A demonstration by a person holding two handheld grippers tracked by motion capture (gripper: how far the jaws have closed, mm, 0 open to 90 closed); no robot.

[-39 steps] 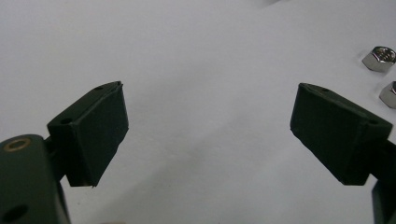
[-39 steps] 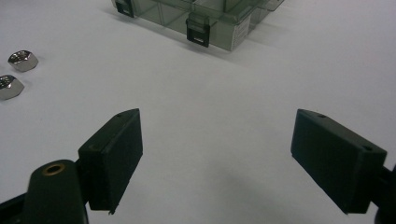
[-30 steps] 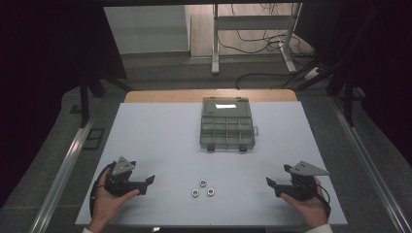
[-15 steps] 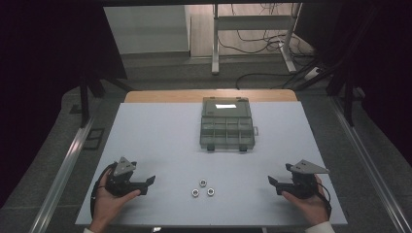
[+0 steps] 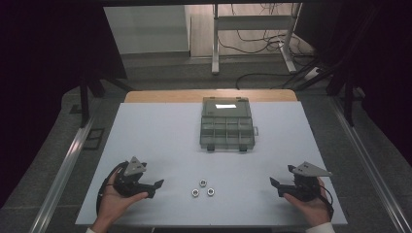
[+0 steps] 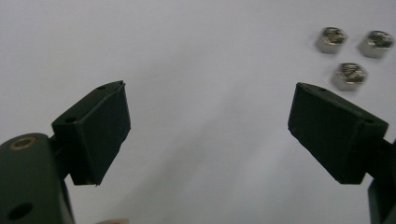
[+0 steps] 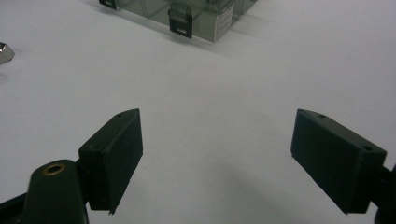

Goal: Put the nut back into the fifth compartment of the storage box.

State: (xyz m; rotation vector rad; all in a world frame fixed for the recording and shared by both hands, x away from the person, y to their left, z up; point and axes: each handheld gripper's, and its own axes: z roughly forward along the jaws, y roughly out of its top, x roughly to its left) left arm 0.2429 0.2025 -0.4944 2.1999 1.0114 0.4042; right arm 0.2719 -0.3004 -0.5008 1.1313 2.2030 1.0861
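Both tools rest at the near table edge, at the start of a pick-and-sort step. The left gripper [image 5: 154, 187], at 7 o'clock, has its jaws spread wide and empty. The right gripper [image 5: 275, 185], at 5 o'clock, likewise stands wide apart, holding nothing. Between them, three small silver hexagonal steel nuts [image 5: 203, 188] lie clustered on the white tabletop [image 5: 160, 141], close together. At 12 o'clock sits the closed grey translucent plastic compartment box [image 5: 226, 125]. The next move likely calls for unlatching the box or straddling one nut.
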